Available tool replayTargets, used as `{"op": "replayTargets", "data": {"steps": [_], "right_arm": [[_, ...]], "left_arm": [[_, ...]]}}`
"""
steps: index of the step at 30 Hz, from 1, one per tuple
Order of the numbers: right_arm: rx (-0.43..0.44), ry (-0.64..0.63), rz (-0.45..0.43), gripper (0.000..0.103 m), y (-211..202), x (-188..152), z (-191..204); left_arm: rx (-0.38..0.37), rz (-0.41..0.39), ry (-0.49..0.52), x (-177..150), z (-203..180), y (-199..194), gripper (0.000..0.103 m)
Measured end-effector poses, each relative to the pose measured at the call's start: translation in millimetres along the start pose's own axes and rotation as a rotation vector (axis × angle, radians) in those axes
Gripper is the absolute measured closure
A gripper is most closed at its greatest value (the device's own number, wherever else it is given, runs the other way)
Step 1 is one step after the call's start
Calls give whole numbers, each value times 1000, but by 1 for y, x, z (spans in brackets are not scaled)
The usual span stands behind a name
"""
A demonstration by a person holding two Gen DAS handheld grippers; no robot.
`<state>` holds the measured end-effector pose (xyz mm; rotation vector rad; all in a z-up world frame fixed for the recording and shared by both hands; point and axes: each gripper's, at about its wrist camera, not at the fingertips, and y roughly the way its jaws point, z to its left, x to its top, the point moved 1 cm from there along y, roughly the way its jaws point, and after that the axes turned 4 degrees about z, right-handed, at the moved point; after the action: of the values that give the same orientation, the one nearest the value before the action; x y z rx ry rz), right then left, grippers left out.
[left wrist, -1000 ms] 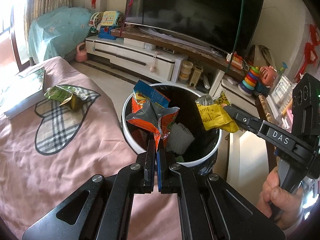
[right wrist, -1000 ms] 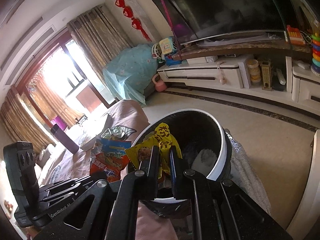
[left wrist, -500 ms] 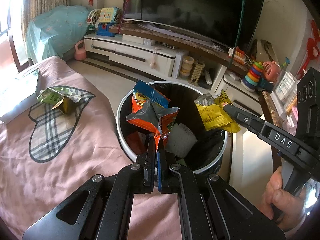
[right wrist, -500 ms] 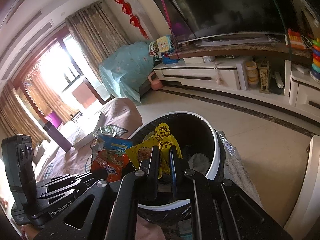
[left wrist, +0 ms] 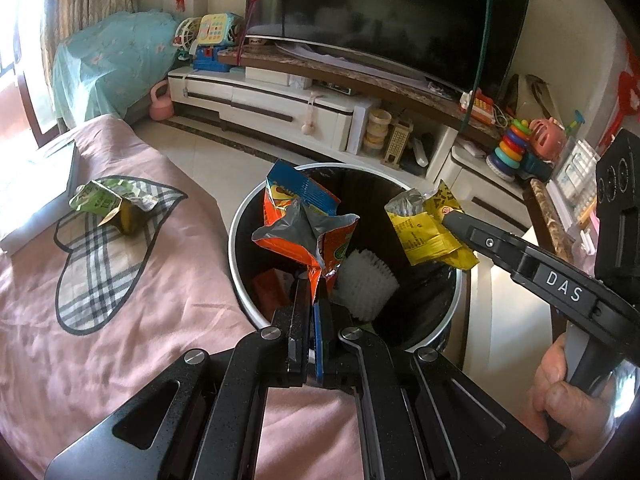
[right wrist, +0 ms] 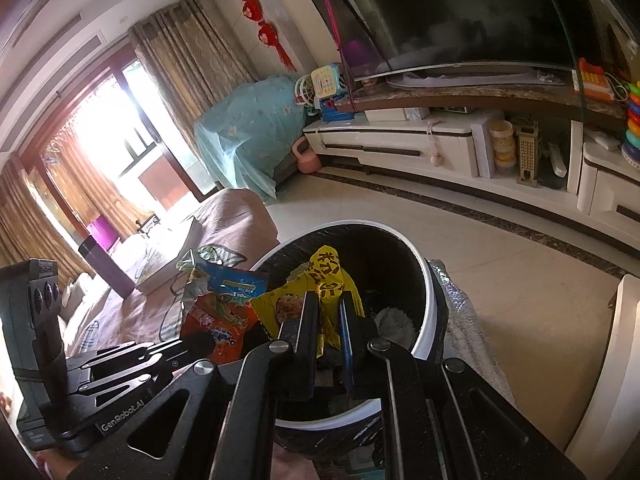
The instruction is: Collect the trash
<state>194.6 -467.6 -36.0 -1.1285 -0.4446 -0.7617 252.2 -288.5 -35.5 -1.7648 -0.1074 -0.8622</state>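
My left gripper (left wrist: 315, 285) is shut on an orange and blue snack bag (left wrist: 304, 226), held upright above the open mouth of the round bin (left wrist: 236, 240), which has a white rim and a black liner. My right gripper (right wrist: 329, 300) is shut on a yellow wrapper (right wrist: 326, 276) over the same bin (right wrist: 430, 304). In the left wrist view the right gripper (left wrist: 448, 218) reaches in from the right with the yellow wrapper (left wrist: 428, 232). Inside the bin lie a white paper cup liner (left wrist: 366, 288) and a red packet (left wrist: 270, 290). A crumpled green carton (left wrist: 110, 206) rests on the pink bedspread (left wrist: 140, 320).
A white book (left wrist: 36, 196) lies at the bed's left edge. A TV stand (left wrist: 304, 108) with toys and a large TV (left wrist: 400, 12) runs along the far wall beyond bare floor. A purple bottle (right wrist: 106, 264) stands on the bed. A white cabinet (left wrist: 504, 308) is right of the bin.
The left gripper has shifted slightly towards the bin with its bag, so the bin sits more centred under it. Both grips are unchanged.
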Motion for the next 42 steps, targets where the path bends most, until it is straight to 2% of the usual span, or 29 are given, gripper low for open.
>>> {"op": "replayTargets", "data": {"steps": [32, 33, 35, 37, 39, 41, 42], "right_arm": [[-19, -16, 49, 91, 15, 5, -3], [-20, -17, 48, 89, 16, 5, -3], [-21, -12, 45, 83, 16, 6, -5], [-18, -1, 47, 78, 17, 7, -8], [-13, 4, 45, 75, 14, 5, -9], [-7, 4, 40, 61, 10, 2, -7], [-3, 6, 34, 57, 6, 0, -5]], "left_arm": [[5, 19, 18, 5, 0, 11, 102], [7, 16, 19, 6, 0, 10, 100], [-3, 18, 16, 6, -1, 9, 90], [7, 6, 2, 4, 3, 4, 53], [11, -22, -7, 0, 5, -4, 50], [2, -22, -14, -3, 8, -8, 50], [-3, -28, -18, -7, 10, -12, 50]]}}
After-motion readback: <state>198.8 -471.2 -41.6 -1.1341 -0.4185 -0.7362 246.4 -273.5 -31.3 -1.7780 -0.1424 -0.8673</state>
